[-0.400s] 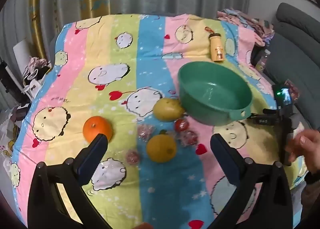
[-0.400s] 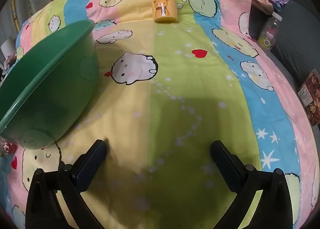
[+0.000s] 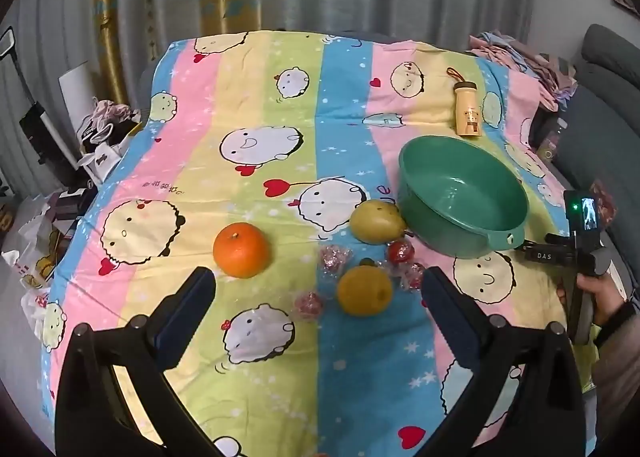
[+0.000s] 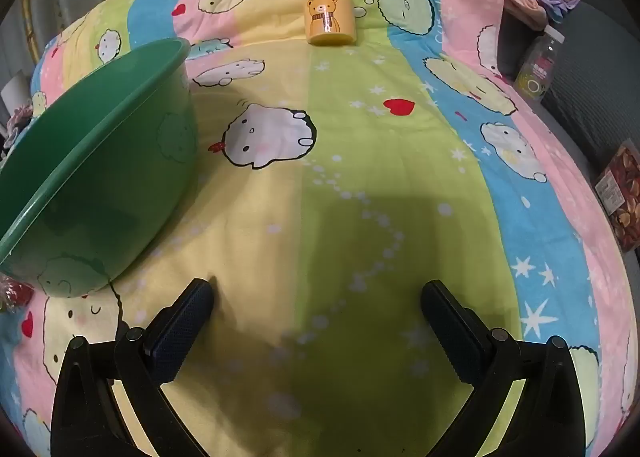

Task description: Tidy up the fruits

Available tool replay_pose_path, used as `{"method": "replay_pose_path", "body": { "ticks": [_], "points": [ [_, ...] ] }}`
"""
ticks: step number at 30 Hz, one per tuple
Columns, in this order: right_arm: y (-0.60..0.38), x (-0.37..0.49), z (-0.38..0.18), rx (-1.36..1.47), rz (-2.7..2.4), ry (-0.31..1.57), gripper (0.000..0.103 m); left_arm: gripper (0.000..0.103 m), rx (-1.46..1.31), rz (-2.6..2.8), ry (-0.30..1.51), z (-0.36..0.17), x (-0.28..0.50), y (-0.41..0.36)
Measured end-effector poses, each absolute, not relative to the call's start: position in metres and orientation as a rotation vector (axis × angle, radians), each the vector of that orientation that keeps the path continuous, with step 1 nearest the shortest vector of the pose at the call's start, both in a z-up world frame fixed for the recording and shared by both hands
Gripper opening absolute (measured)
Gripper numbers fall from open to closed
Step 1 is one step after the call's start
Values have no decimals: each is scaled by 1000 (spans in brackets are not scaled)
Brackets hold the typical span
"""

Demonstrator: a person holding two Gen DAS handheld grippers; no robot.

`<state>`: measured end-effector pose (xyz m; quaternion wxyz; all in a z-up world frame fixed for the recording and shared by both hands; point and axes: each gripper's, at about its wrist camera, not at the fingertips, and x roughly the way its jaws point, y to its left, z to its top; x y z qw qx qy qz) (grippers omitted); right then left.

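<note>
Fruit look: one orange [image 3: 241, 244], round, bright, stem dimple up. One pear [image 3: 377, 221], yellow-green, lying on its side. One yellow fruit [image 3: 364, 290], round, dark stem; its kind is hard to tell.
Fruit place: all on the striped cartoon sheet [image 3: 280, 105]. Orange left; pear touching the near-left wall of the bowl [image 3: 460, 193]; yellow fruit near of the pear, centre.
Small reds: four wrapped items [image 3: 335, 257], crinkly clear film over red, scattered among pear and yellow fruit. Contents too blurred to name.
Bowl: one, green, empty, tab on its near rim. In the right wrist view it fills the left edge, partly cut off.
Bottle: one, yellow, bear print [image 4: 329, 13], lying on the sheet far of the bowl.
Left tool [image 3: 316, 289]: fingers wide apart, nothing between them, hovering above the near fruit.
Right tool [image 4: 316, 299]: fingers wide apart, empty, over bare sheet right of the bowl. From the left view only its handle and a hand [image 3: 600, 293] show, at the right edge.
Hidden: what lies under the sheet cannot be seen.
</note>
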<state>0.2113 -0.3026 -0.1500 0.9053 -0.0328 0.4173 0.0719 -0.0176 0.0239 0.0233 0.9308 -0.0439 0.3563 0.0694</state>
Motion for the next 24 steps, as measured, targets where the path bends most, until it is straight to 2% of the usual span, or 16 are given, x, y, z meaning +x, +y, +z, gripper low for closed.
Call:
{"method": "replay_pose_path", "body": {
  "ticks": [6, 17, 24],
  "points": [
    [-298, 198, -140, -44, 124, 852, 103, 103, -85, 150, 710, 29, -22, 18],
    [-265, 83, -52, -63, 231, 666, 103, 103, -53, 184, 662, 43, -34, 8],
    [-209, 38, -25, -132, 383, 613, 103, 103, -62, 190, 647, 50, -41, 9]
  ]
}}
